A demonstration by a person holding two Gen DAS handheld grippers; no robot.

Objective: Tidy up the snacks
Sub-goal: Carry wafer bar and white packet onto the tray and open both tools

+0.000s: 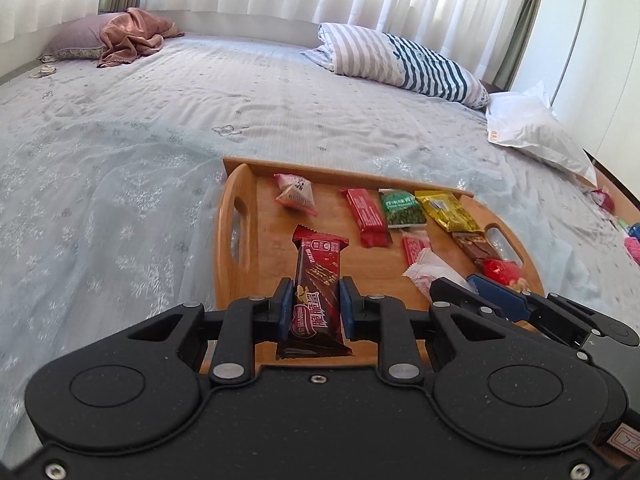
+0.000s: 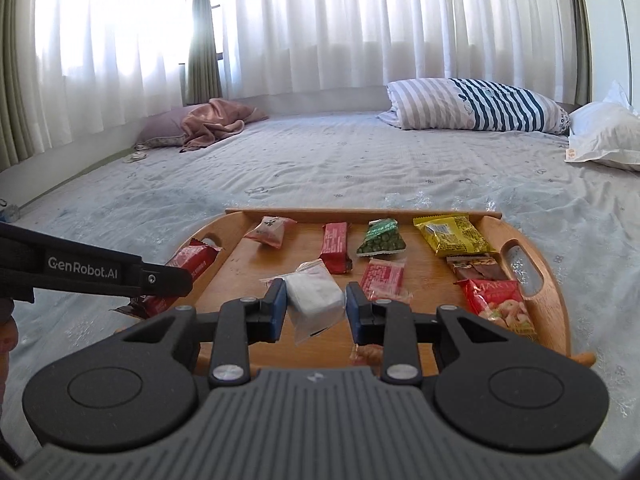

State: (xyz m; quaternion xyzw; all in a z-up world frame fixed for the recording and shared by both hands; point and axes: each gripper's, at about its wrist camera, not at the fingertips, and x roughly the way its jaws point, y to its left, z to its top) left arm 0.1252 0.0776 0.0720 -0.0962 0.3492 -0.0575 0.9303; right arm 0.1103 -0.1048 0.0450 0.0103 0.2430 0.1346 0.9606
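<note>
A wooden tray (image 1: 240, 240) (image 2: 556, 320) lies on the bed and holds several snacks. My left gripper (image 1: 316, 304) is shut on a dark red chocolate wafer bar (image 1: 316, 288), held above the tray's near left part; that bar (image 2: 180, 276) also shows at the left of the right wrist view. My right gripper (image 2: 316, 304) is shut on a white snack packet (image 2: 316, 300), lifted over the tray's middle. On the tray lie a pink pouch (image 2: 270, 232), a red bar (image 2: 335, 246), a green pea pack (image 2: 382, 238), a yellow pack (image 2: 452, 234) and a red shrimp-cracker bag (image 2: 500, 308).
The tray rests on a pale blue bedspread (image 1: 120, 160). A striped pillow (image 2: 472, 104), a white pillow (image 2: 604, 132) and a pink cloth on a mauve pillow (image 2: 212, 124) lie at the far side before white curtains. Small colourful items (image 1: 632, 240) sit at the bed's right edge.
</note>
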